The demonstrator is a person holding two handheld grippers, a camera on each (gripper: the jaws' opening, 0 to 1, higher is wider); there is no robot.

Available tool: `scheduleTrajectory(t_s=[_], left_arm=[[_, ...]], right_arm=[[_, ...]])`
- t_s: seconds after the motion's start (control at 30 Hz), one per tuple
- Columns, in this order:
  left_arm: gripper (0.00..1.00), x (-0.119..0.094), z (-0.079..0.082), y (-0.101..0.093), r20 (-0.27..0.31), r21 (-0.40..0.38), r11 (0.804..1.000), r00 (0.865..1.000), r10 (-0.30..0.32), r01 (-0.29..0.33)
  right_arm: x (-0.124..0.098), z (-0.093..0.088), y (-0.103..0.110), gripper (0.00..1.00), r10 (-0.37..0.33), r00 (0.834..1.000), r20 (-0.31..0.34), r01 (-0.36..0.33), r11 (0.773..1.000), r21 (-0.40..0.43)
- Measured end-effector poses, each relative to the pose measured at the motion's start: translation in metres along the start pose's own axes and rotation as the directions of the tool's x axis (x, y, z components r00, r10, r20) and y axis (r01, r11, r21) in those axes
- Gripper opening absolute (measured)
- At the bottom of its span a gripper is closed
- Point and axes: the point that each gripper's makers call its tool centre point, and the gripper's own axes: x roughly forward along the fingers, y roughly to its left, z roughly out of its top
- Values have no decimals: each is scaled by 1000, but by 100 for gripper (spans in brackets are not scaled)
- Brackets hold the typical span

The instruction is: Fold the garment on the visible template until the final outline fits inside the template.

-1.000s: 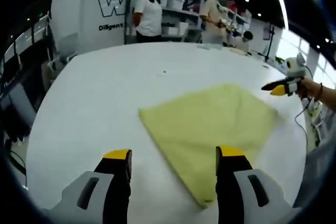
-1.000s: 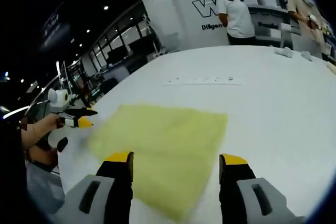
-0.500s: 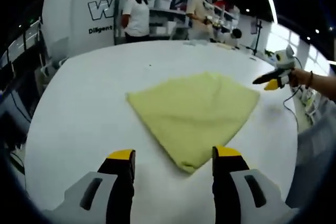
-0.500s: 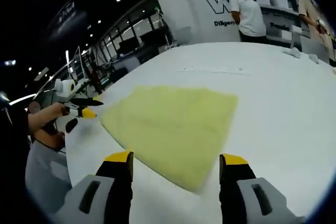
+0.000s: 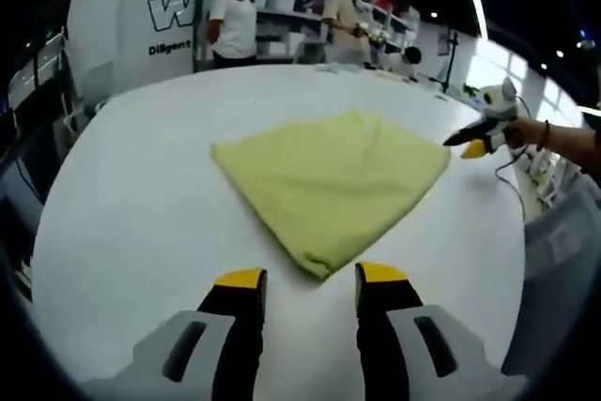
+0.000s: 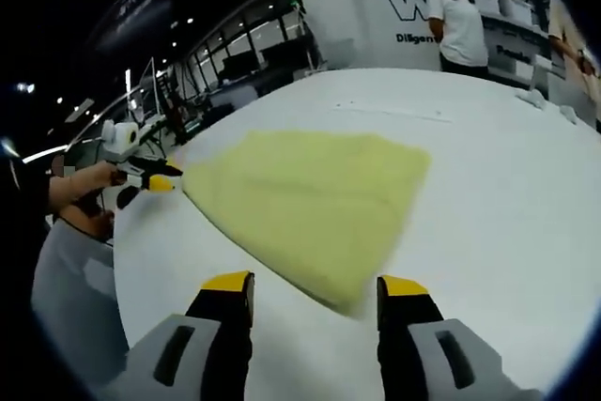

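A yellow-green cloth (image 5: 329, 180) lies flat as a folded four-cornered shape on the round white table (image 5: 141, 194). Its nearest corner points at my left gripper (image 5: 310, 279), which is open, holds nothing and hovers just short of that corner. In the right gripper view the same cloth (image 6: 310, 190) spreads ahead of my right gripper (image 6: 315, 284), also open and holding nothing, with the cloth's near corner close to its tips. The right gripper (image 5: 474, 143) appears beside the cloth's right corner in the left gripper view. The left gripper (image 6: 150, 178) sits by the cloth's left corner in the right gripper view.
Two people (image 5: 235, 16) stand at shelves (image 5: 291, 11) beyond the far table edge. A person's hand and sleeve (image 5: 563, 143) reach in from the right, with a cable near the table edge. A faint line of small marks (image 6: 394, 110) lies on the table beyond the cloth.
Both views have shifted as the hands moved, so the cloth's near corner now sits closer to the jaws. The left jaws have narrowed noticeably and the right slightly. The cloth has not moved.
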Motion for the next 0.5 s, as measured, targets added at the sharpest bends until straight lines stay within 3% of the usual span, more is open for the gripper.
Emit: scheduleTrajectory(t_s=[0.23,0.5], left_arm=[[21,3,1,-1,29,-39,999,1000,-5,7],[8,10,-3,-5,17,-37,999,1000,-18,18]], right_arm=[[2,-10,-10,31,-26,1000,4,26,999,-19],[2,-14,-18,11,-39,999,4,39,998,-47]])
